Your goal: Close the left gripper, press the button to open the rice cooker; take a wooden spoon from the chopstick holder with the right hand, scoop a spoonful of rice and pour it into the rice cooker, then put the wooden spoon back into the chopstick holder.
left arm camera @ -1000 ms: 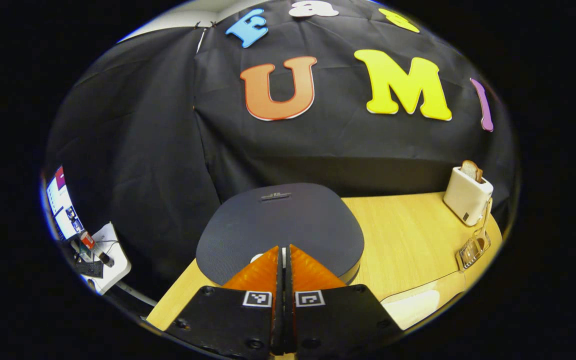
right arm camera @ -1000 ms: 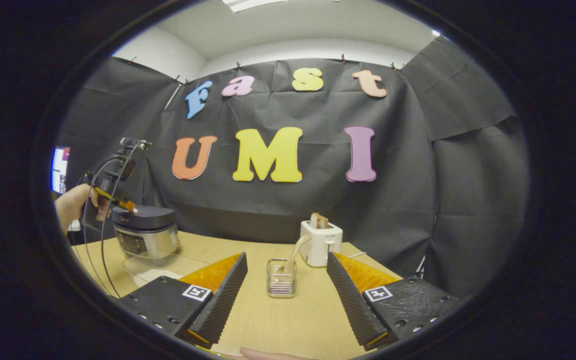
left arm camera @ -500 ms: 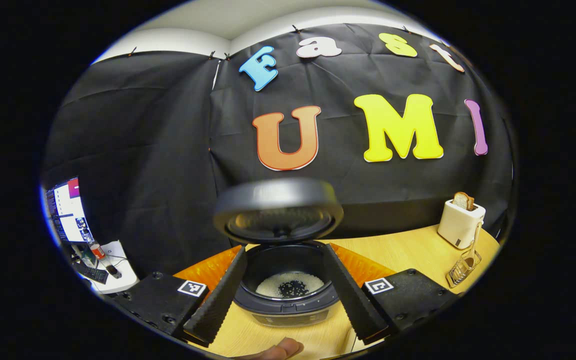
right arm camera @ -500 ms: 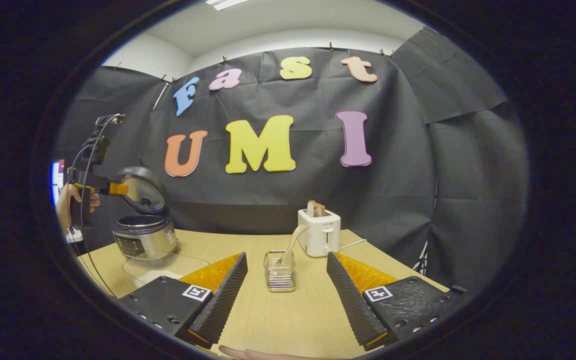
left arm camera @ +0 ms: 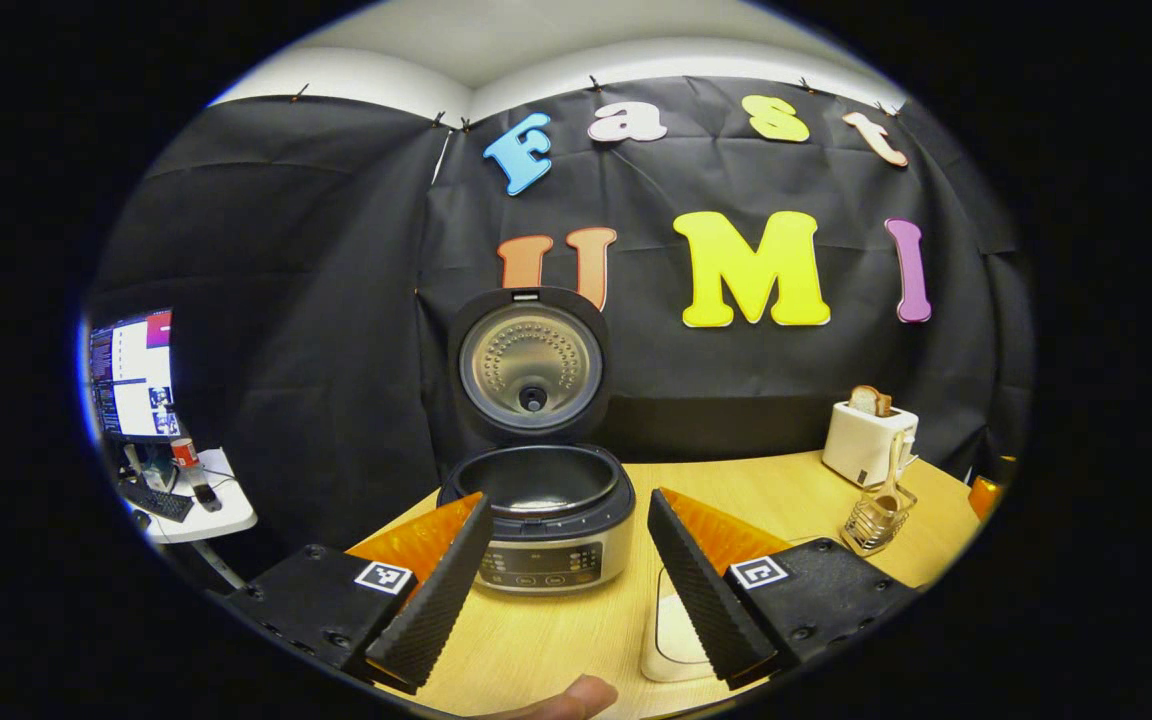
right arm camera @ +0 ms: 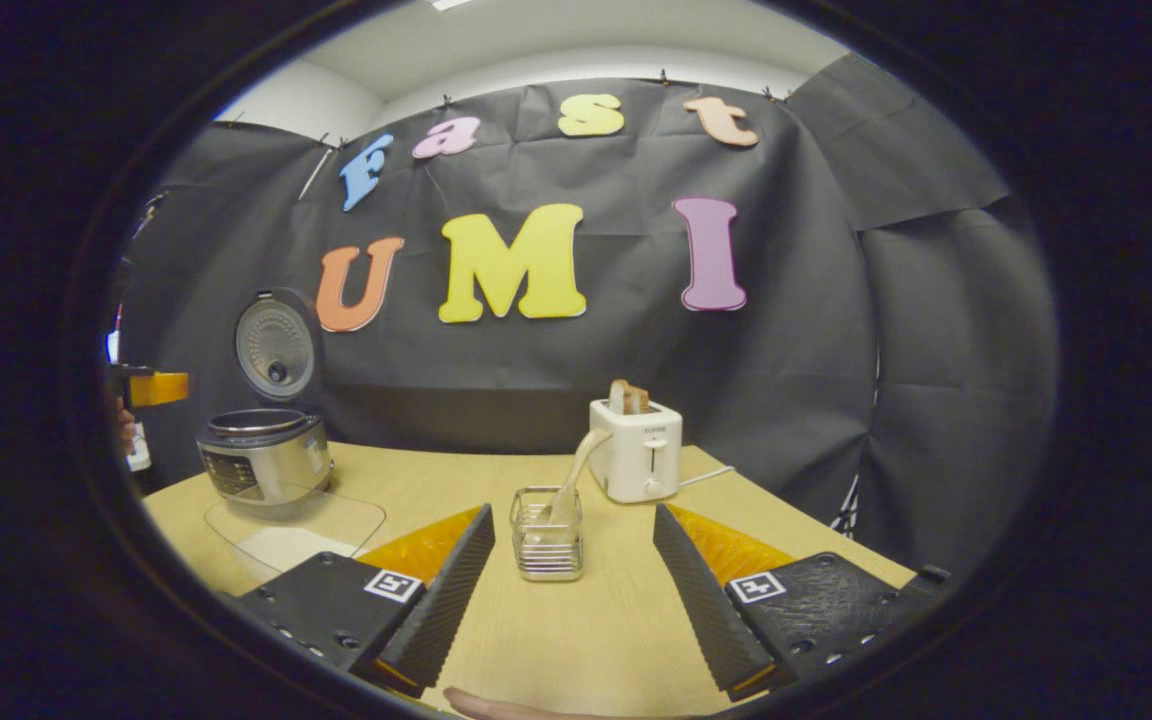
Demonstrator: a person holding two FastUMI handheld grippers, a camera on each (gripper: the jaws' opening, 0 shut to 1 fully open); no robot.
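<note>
Reaching for the wooden spoon (right arm camera: 576,478) at twelve o'clock, the right gripper (right arm camera: 571,590), fingers spread, should pinch its handle above the chopstick holder (right arm camera: 547,547). The left gripper (left arm camera: 561,580), also spread, faces the open rice cooker (left arm camera: 546,510).

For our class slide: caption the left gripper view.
Round silver rice cooker with lid raised, framed between the open left gripper jaws on the pale wooden table.

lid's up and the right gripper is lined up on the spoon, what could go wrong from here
1. The wooden spoon leans out of a light wire chopstick holder; pulling it at an angle might tip or drag the holder.
2. The toaster stands close behind the holder, so the open right gripper could bump it if it overshoots.
3. The rice cooker sits far to the side, so a loaded spoon may spill on the way across the table.
</note>
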